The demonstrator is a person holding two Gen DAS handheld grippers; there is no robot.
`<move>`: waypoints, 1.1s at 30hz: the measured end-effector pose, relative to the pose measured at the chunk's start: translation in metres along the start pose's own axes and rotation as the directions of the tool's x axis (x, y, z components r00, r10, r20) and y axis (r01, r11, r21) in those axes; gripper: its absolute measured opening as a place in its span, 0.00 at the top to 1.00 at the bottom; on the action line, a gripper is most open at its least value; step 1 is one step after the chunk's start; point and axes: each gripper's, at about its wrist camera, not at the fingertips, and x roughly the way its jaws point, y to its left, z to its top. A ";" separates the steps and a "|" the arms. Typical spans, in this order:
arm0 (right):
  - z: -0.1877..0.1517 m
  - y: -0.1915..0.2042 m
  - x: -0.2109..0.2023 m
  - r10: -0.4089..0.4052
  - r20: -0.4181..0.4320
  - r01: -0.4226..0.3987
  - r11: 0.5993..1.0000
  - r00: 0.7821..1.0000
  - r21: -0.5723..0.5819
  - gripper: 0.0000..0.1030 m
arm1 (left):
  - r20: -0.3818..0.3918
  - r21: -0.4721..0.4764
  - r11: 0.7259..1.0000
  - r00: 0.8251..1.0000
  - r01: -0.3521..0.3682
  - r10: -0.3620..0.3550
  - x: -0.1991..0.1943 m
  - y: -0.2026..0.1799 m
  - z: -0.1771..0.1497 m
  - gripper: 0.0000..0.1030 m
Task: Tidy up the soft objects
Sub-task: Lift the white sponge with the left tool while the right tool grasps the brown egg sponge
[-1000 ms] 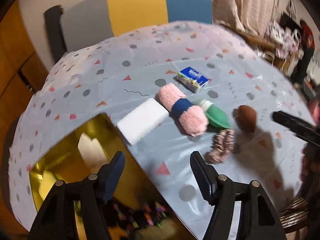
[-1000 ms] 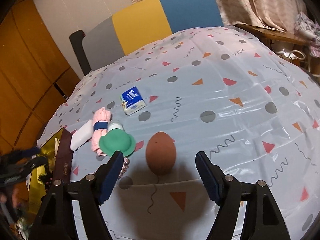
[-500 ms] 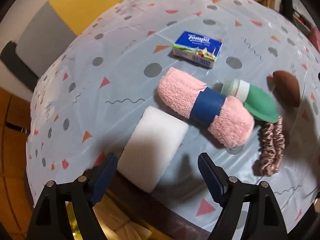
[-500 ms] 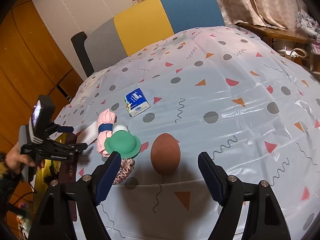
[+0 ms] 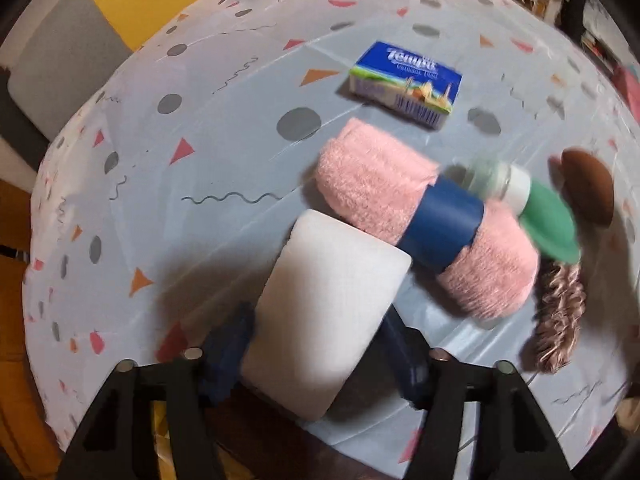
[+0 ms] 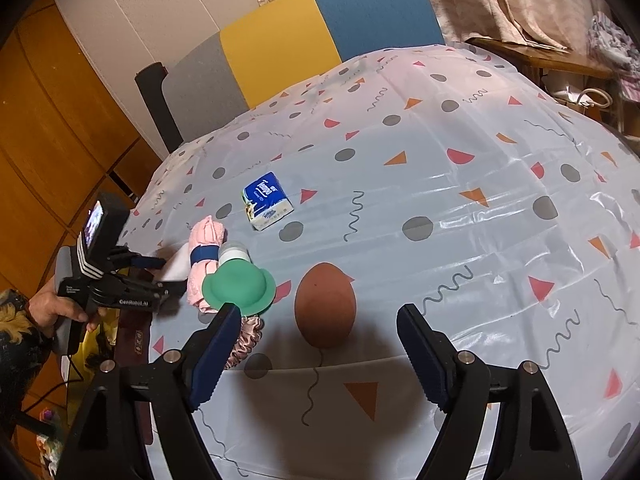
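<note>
A white sponge block (image 5: 332, 280) lies at the near edge of the table, between the fingers of my left gripper (image 5: 312, 320). The jaws are closing and their blue pads touch its two long sides. Just behind it lie a pink rolled towel (image 5: 420, 220) with a blue band and a green hat-shaped puff (image 5: 548, 224). My right gripper (image 6: 316, 316) hangs open over a brown egg-shaped sponge (image 6: 325, 304), with nothing held. From that side the left gripper (image 6: 160, 276) is seen in a person's hand (image 6: 52, 304), at the sponge block (image 6: 178, 264).
A blue tissue pack (image 5: 408, 84) lies further back on the patterned tablecloth (image 6: 460, 200). A pink scrunchie (image 5: 560, 320) sits by the towel's near end. A gold box (image 6: 90, 360) stands below the table's left edge. A grey, yellow and blue chair (image 6: 320, 40) stands behind.
My left gripper has swung from over the gold box onto the table, dropped to the white sponge block and closed around it. The right gripper has stayed still and open.
</note>
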 end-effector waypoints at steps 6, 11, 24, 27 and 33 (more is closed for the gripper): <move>-0.001 -0.002 0.003 -0.022 -0.003 0.022 1.000 1.000 0.000 0.21 | 0.046 -0.056 0.998 0.999 -0.003 0.005 -0.010 -0.010 -0.012 0.45; -0.001 -0.012 0.007 -0.044 -0.018 0.044 0.998 0.999 0.036 0.21 | 0.097 -0.136 0.991 0.995 0.010 0.004 -0.031 -0.010 -0.033 0.45; -0.009 -0.018 0.025 -0.031 -0.064 0.036 0.997 0.997 0.073 0.22 | 0.313 -0.229 0.966 0.949 0.118 -0.042 -0.136 -0.044 -0.085 0.44; -0.004 -0.015 0.030 -0.003 -0.066 0.008 0.997 0.998 0.075 0.22 | 0.359 -0.245 0.959 0.932 0.140 -0.045 -0.157 -0.046 -0.100 0.44; 0.013 -0.001 0.056 -0.029 -0.104 0.032 0.999 0.994 0.025 0.23 | 0.427 -0.289 0.943 0.904 0.167 -0.030 -0.189 -0.049 -0.135 0.44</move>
